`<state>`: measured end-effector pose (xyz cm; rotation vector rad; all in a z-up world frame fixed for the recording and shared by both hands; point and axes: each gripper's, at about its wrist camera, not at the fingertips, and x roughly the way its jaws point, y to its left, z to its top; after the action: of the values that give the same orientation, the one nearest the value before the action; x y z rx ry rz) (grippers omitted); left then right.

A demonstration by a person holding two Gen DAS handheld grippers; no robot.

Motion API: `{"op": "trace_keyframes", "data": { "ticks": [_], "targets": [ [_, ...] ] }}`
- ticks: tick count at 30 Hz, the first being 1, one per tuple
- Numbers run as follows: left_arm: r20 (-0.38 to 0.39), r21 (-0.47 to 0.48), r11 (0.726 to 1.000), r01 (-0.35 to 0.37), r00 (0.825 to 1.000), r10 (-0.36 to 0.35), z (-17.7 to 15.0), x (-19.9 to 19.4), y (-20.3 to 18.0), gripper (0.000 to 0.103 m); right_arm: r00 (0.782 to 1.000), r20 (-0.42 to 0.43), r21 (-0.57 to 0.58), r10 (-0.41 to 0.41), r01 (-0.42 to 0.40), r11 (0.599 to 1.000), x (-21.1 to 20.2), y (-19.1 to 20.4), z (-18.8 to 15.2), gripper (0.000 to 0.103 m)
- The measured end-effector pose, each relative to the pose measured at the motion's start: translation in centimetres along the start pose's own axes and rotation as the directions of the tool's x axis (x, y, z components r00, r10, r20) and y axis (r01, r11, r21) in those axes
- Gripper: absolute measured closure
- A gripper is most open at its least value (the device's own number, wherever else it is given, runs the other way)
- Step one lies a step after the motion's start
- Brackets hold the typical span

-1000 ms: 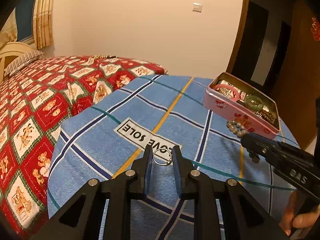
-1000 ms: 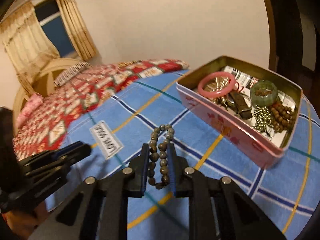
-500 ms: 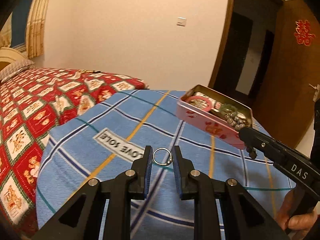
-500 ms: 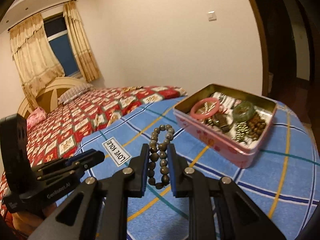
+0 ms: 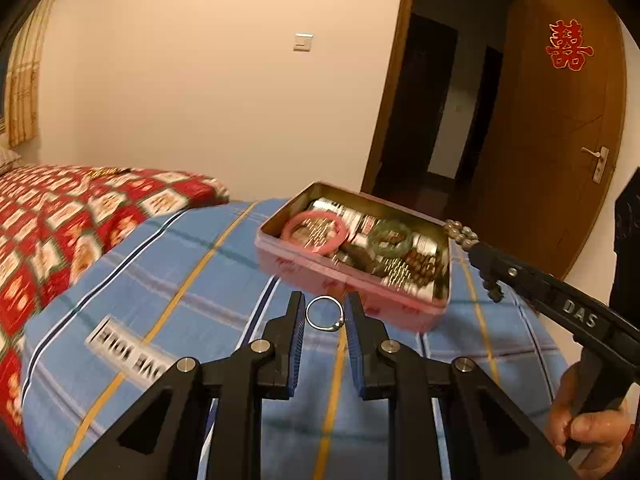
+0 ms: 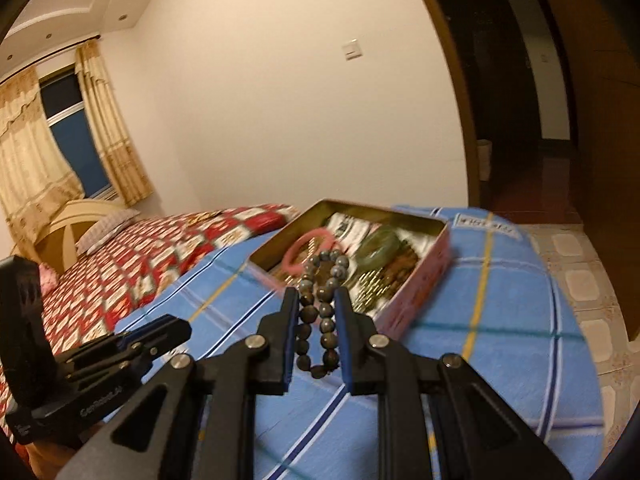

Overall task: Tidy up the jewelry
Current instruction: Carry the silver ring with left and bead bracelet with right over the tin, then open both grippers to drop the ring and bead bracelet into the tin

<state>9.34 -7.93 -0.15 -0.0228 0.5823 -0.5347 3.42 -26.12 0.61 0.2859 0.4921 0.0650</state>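
— What is in the open pink rectangular metal tin [image 5: 352,280] on the blue checked bedspread [image 5: 180,280]?

— A pink round bangle [image 5: 314,232] lies at its left end and a green jade-like bangle [image 5: 390,238] near the middle. Reddish-brown wooden beads [image 5: 420,266] are heaped toward the right end, with some gold-coloured chain beside them; the blur hides the rest. Printed paper lines the bottom.

— And the claws?

— The left gripper [image 5: 324,316] has its jaws nearly closed on a thin silver finger ring [image 5: 325,313], which stands upright between the blue pads [image 5: 297,320], just in front of the tin's near wall. The right gripper [image 6: 318,312] pinches a grey-brown stone bead bracelet [image 6: 320,308]; the loop hangs doubled between its pads, its top showing against the tin's near edge.

— Anything around them?

— In the left wrist view the right gripper comes in from the right, its bracelet at the tin's right corner, with the person's right hand [image 5: 588,428] on its handle. A white label with black letters [image 5: 128,348] is sewn on the bedspread to the left. Beyond lies a red patterned quilt [image 5: 80,208]. Behind the tin stands an open brown wooden door [image 5: 560,140] with a red paper emblem [image 5: 570,46].
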Motion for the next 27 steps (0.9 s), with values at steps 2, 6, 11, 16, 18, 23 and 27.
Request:
{"op": "trace_keyframes", "data": {
  "ticks": [2,6,11,16,18,23,27],
  "targets": [
    [0.022,0.002,1.0,0.014,1.0,-0.014,1.1,0.9,-0.5,0.083,1.0,0.013,-0.015,-0.017,0.018,1.0,0.5,-0.5,1.0,0.082],
    [0.053,-0.002,1.0,0.029,0.998,-0.029,2.8,2.8,-1.1,0.083,0.995,0.057,-0.045,-0.076,0.079,0.996,2.4,-0.8,2.8,0.082],
    [0.077,0.03,0.999,0.037,0.996,-0.039,4.0,5.5,-2.0,0.083,0.993,0.045,-0.026,-0.111,0.112,0.993,5.3,-2.2,3.3,0.082],
    [0.06,0.007,0.999,0.033,0.998,-0.034,4.9,8.7,-2.1,0.083,0.989,0.033,-0.047,-0.146,0.147,0.988,6.7,-3.2,3.6,0.082],
    [0.042,-0.006,1.0,0.024,0.999,-0.024,5.1,10.0,-2.2,0.083,0.988,0.016,-0.047,-0.153,0.153,0.987,7.5,-3.7,3.7,0.082],
    [0.006,-0.029,1.0,0.003,1.0,-0.003,5.2,11.5,-2.3,0.083,0.99,-0.019,-0.044,-0.142,0.141,0.989,8.8,-4.3,3.9,0.082],
    [-0.025,0.004,0.999,-0.043,0.999,0.043,4.9,12.3,-2.9,0.083,0.991,-0.068,-0.013,-0.118,0.118,0.993,9.7,-5.0,3.8,0.082]
  ]
}}
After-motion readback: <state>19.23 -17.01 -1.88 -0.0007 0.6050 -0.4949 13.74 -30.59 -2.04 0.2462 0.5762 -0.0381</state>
